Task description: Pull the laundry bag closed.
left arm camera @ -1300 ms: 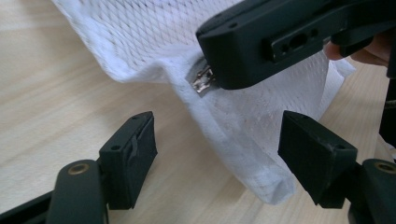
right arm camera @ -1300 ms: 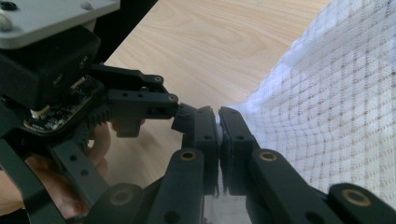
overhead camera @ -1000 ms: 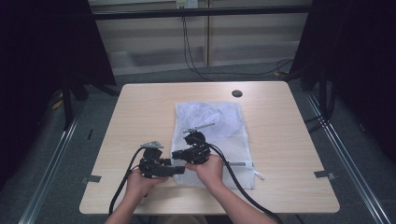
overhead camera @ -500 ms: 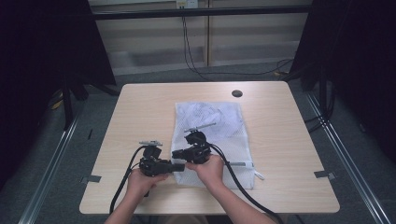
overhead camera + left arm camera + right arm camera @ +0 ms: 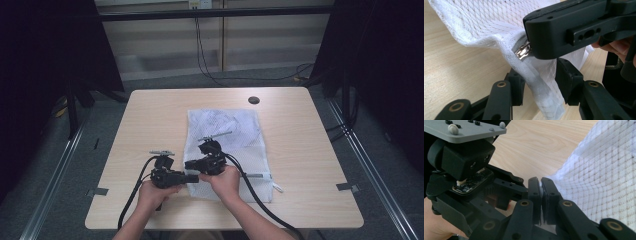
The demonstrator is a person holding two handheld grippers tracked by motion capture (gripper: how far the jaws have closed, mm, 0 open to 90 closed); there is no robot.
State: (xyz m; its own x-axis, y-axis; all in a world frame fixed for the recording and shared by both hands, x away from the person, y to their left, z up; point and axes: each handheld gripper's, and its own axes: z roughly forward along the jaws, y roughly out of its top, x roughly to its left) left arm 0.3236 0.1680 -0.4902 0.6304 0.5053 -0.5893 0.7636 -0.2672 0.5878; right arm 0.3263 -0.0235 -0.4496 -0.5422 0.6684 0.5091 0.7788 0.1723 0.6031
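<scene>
A white mesh bag [image 5: 235,130] lies flat on the wooden table [image 5: 155,115], and both grippers meet at its near left corner. My right gripper [image 5: 540,195] is shut on the bag's edge [image 5: 604,182], pinching it at the metal zipper pull [image 5: 522,51]. From the left, my left gripper [image 5: 541,85] stands open with the bag's white seam [image 5: 541,90] hanging between its jaws. In the high view the left gripper [image 5: 192,178] sits just below the right gripper [image 5: 189,164]. The lifted corner of mesh [image 5: 486,25] drapes toward the table.
A dark round grommet [image 5: 254,100] sits in the table near its far edge. The bag's zipper strip [image 5: 255,175] runs along its near edge to a small tag [image 5: 277,189]. Black cables [image 5: 255,200] trail from both grippers over the front edge.
</scene>
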